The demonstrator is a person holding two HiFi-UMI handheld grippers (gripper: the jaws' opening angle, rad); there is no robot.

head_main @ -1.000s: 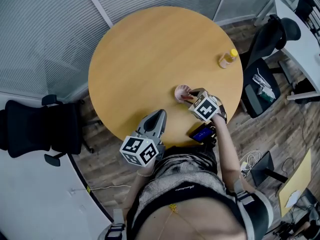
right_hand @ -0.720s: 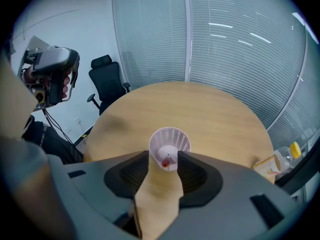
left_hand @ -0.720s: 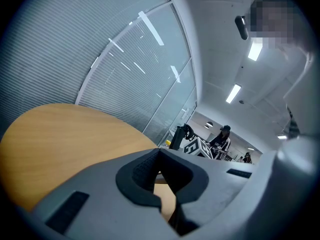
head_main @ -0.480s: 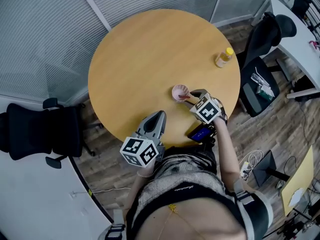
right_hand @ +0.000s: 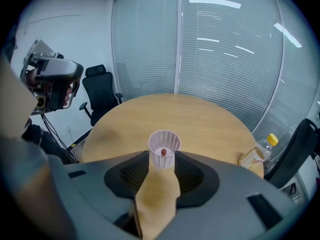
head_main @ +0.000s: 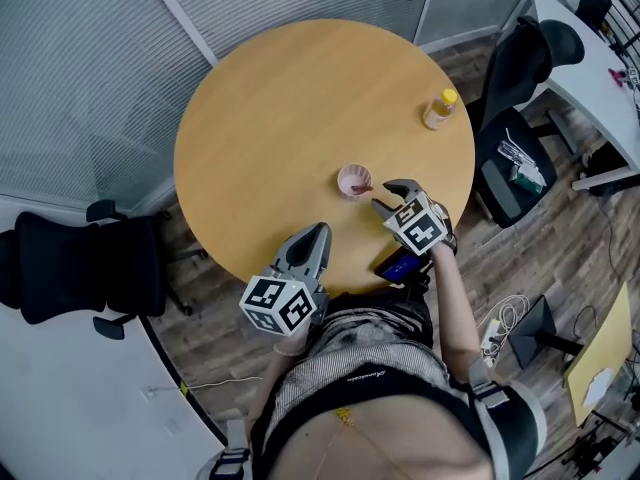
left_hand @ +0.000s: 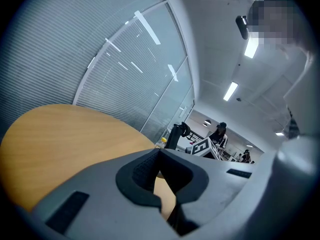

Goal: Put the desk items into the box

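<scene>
A small pink mesh cup (head_main: 355, 180) with a red item inside stands on the round wooden table (head_main: 290, 108), toward its right front. My right gripper (head_main: 385, 193) is just right of the cup, open, a short gap away. In the right gripper view the cup (right_hand: 164, 148) stands upright ahead of the open right gripper (right_hand: 162, 173), beyond its tips. My left gripper (head_main: 312, 236) hovers over the table's front edge with its jaws together and nothing in them; the left gripper (left_hand: 160, 160) points across bare tabletop. No box shows in any view.
A clear bottle (head_main: 438, 110) with a yellow cap stands near the table's right rim, and the bottle (right_hand: 257, 154) shows at right. Black office chairs (head_main: 75, 263) (head_main: 520, 98) flank the table. A dark device (head_main: 403, 266) with a blue screen sits by my lap. Glass walls with blinds stand behind.
My right gripper has drawn back from the pink cup, which it was touching a second ago; the cup stays upright on the table. The left gripper has not moved.
</scene>
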